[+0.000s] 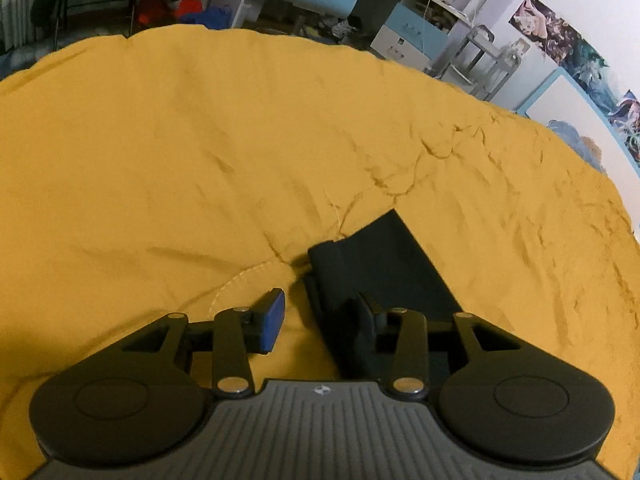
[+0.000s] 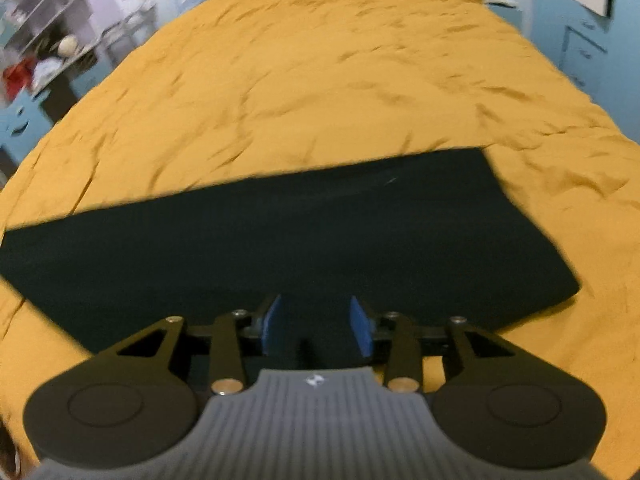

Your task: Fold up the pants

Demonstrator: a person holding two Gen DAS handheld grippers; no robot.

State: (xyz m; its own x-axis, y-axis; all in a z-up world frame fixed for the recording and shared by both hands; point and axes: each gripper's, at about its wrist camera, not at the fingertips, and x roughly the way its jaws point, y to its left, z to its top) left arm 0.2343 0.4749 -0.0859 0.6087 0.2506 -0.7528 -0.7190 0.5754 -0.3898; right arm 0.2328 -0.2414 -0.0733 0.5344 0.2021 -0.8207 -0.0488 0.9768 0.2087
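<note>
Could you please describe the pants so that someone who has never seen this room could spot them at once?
Look at the bed covered by a wrinkled mustard-yellow sheet. On it, nearest the viewer, lie the pants, folded into a flat, broad slab. They are the only dark, near-black item on the sheet, and nothing else lies on the yellow fabric.

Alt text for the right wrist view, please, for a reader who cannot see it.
Dark folded pants lie flat across a wrinkled mustard-yellow bedspread. The right gripper is over their near edge, blue pads apart, nothing between them. Shelves and blue furniture blur behind.
</note>
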